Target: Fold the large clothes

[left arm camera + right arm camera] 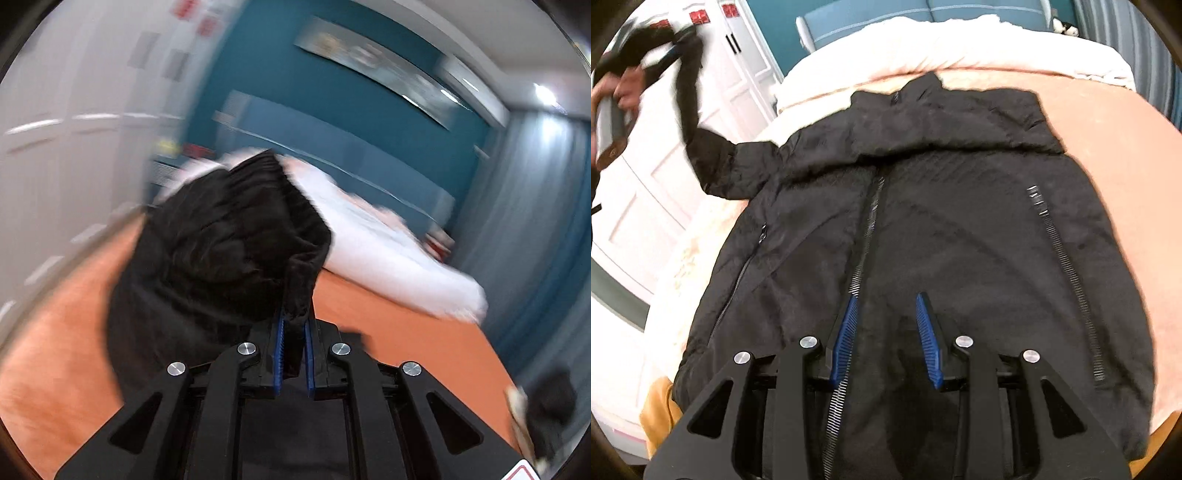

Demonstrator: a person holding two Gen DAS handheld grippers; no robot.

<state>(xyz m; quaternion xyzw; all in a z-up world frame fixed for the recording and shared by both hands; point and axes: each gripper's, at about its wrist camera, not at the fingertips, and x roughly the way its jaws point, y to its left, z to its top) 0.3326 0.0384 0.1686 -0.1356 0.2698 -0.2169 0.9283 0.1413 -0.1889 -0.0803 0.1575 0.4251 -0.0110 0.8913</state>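
A large black jacket point(923, 229) lies spread front-up on the orange bed cover point(1115, 147), its zip running down the middle. My right gripper point(888, 299) is open and empty, hovering just above the lower middle of the jacket. My left gripper point(294, 325) is shut on the elastic cuff of the jacket's sleeve point(221, 240) and holds it lifted above the bed. In the right wrist view the raised sleeve point(690, 92) stretches up to the left gripper at the top left.
A white duvet point(923, 44) is bunched at the head of the bed against a teal headboard point(871, 14). White wardrobe doors point(657, 177) stand to the left. Grey curtains point(535, 206) hang to the right. The left wrist view is motion-blurred.
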